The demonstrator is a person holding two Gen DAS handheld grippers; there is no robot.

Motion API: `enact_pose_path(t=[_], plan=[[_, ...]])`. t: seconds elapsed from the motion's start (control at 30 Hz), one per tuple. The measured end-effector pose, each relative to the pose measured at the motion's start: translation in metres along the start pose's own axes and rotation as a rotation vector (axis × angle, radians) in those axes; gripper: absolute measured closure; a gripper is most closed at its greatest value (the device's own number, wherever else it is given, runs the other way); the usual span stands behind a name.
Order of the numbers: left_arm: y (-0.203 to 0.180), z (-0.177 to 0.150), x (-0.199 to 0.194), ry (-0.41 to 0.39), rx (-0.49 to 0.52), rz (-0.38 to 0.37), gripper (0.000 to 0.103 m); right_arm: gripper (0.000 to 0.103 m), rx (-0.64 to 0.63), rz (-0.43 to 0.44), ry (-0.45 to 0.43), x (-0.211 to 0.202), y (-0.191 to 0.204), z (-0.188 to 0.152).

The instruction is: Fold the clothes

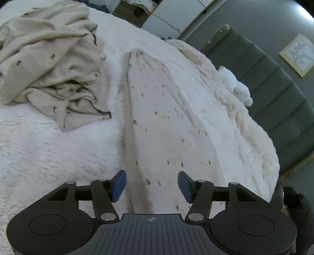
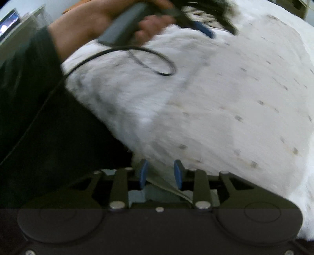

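Note:
A cream garment with small dark spots [image 1: 166,121] lies spread flat on the white fluffy bed cover [image 1: 58,147]. My left gripper [image 1: 152,182] hovers open over the garment's near end with nothing between its fingers. In the right wrist view the same spotted garment [image 2: 245,102] fills the right side, blurred by motion. My right gripper [image 2: 160,172] is at its near edge, jaws half apart, and the cloth's hem [image 2: 168,188] runs between the blue pads [image 2: 142,172]. A hand [image 2: 109,17] holds the left gripper's handle at the top of that view.
A crumpled beige spotted garment [image 1: 49,58] lies at the far left of the bed. A knitted throw [image 1: 225,92] and a white plush toy [image 1: 238,86] sit by the dark padded headboard [image 1: 274,98]. A black cable [image 2: 157,64] loops over the cover. A dark sleeve [image 2: 39,117] is at the left.

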State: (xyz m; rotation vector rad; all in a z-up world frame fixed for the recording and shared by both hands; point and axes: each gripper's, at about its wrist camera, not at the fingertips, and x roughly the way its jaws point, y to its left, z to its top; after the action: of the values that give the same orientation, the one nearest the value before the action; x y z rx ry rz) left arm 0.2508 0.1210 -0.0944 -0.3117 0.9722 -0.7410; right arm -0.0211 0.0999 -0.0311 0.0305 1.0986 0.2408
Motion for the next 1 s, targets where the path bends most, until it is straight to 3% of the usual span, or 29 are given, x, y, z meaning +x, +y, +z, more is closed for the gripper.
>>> enact_pose_path(t=[0.23,0.4,0.5,0.57,0.63,0.7,0.8,0.9,0.97,1.0], plan=[[0.005,0.000,0.013,0.023,-0.012,0.029,0.037,0.058,0.188,-0.084,-0.121,-0.018,-0.106,0.001],[0.032,0.003,0.025,-0.027,-0.246,-0.044,0.039,0.055,0.277,-0.134,-0.180,-0.020,-0.176,0.006],[0.024,0.009,0.023,-0.090,-0.219,0.016,0.040,0.053,0.330,-0.164,-0.215,-0.020,-0.218,0.009],[0.012,0.013,0.019,-0.131,-0.163,-0.002,0.040,0.055,0.366,-0.184,-0.238,-0.021,-0.246,0.011],[-0.014,0.016,0.015,-0.180,-0.056,-0.022,0.040,0.064,0.495,-0.025,-0.247,0.003,-0.272,0.019],[-0.041,0.018,0.021,-0.191,0.049,-0.040,0.040,0.064,0.671,0.191,-0.310,0.018,-0.301,0.028],[-0.081,0.020,0.036,-0.186,0.198,-0.072,0.040,0.064,0.755,0.193,-0.342,0.035,-0.320,0.044],[-0.120,0.019,0.058,-0.185,0.345,-0.068,0.039,0.064,0.831,0.261,-0.352,0.053,-0.341,0.048],[-0.147,0.016,0.076,-0.166,0.450,-0.067,0.039,0.075,0.906,0.348,-0.365,0.066,-0.359,0.049],[-0.157,0.013,0.087,-0.145,0.495,-0.063,0.039,0.091,0.961,0.419,-0.377,0.073,-0.371,0.050]])
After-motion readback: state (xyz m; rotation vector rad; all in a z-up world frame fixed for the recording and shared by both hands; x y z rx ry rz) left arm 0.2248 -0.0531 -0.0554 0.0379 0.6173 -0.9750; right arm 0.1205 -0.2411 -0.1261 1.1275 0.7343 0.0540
